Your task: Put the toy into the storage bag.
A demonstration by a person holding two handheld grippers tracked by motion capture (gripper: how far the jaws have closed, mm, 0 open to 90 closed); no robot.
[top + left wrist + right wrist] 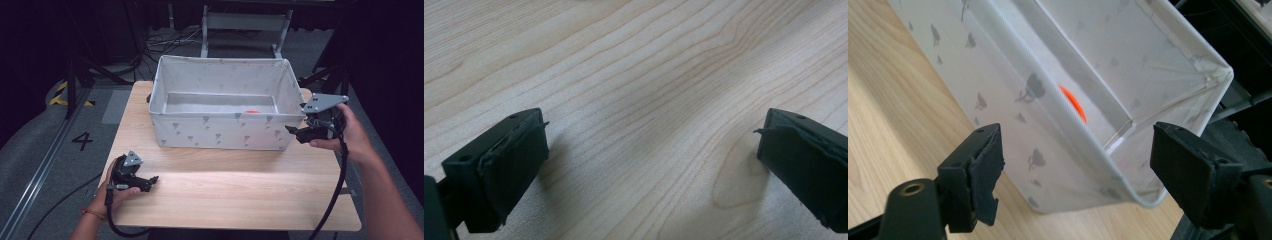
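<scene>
On wooden table [240, 195]: left gripper [150, 181] parted, empty, near-left; right gripper [294, 132] parted, empty, beside fabric bin [220, 131] holding orange thing [252, 111].

A big white cloth box [220, 131] with little grey pictures stood open on the counter [235, 195]. Its near right corner was just beside the right tool [296, 133]. A small orange thing [252, 111] lay at the bottom, partly hidden.

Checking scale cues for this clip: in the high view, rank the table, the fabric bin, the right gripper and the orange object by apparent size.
1. table
2. fabric bin
3. right gripper, open, held beside the bin's right corner
4. orange object, a sliver behind the bin's front wall, mostly hidden, so its true size is unsure
</scene>
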